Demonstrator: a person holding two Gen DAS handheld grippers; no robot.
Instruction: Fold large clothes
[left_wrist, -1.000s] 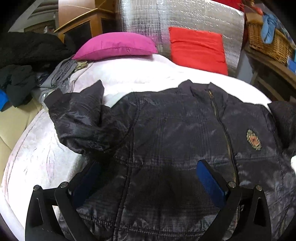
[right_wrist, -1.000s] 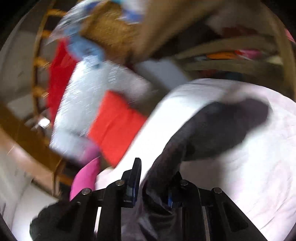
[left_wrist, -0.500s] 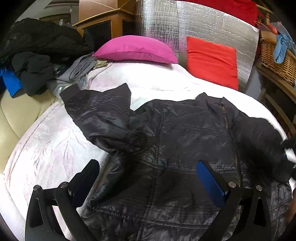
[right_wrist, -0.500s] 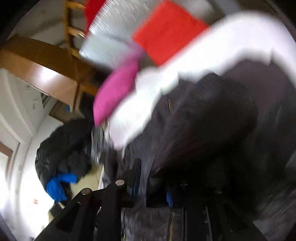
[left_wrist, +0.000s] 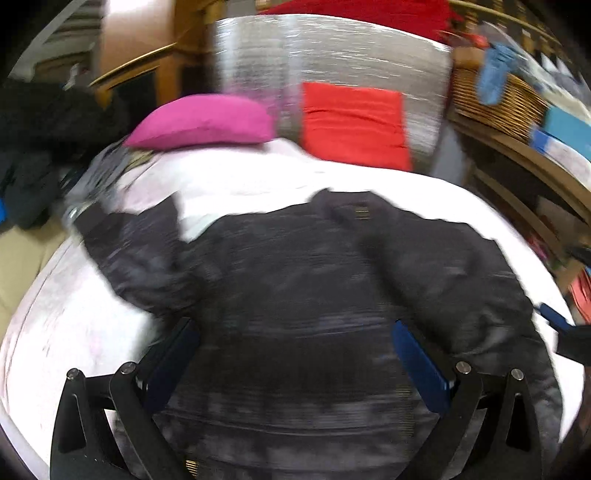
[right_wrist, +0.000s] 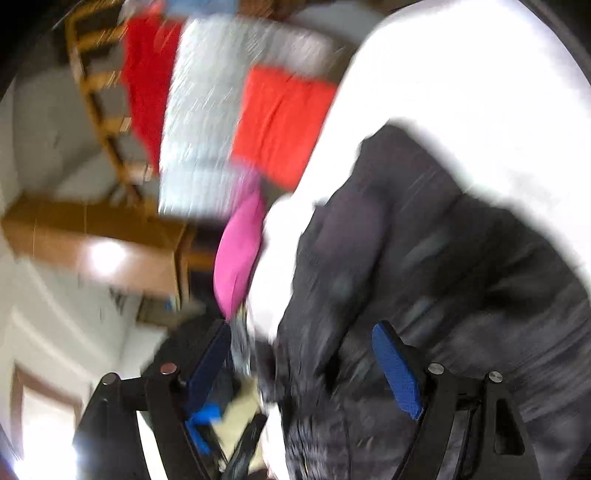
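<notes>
A dark quilted jacket (left_wrist: 303, 280) lies flat on the white bed (left_wrist: 74, 325), collar toward the pillows. Its left sleeve (left_wrist: 136, 251) lies bunched out to the left. Its right sleeve (left_wrist: 461, 273) lies folded in over the body. My left gripper (left_wrist: 295, 354) is open and empty, hovering over the jacket's lower part. My right gripper (right_wrist: 299, 365) is open and empty above the jacket (right_wrist: 424, 266); its tip shows in the left wrist view (left_wrist: 554, 321) at the right edge. Both views are motion-blurred.
A pink pillow (left_wrist: 203, 120) and a red cushion (left_wrist: 354, 122) lean at the bed's head against a silver panel (left_wrist: 332, 55). A wicker basket (left_wrist: 495, 99) sits on shelves at right. Dark clothes (left_wrist: 33, 147) are piled at left.
My right gripper has let go of the right sleeve, which now lies folded across the jacket body, and has opened. The left gripper has stayed open over the hem while its view shifted.
</notes>
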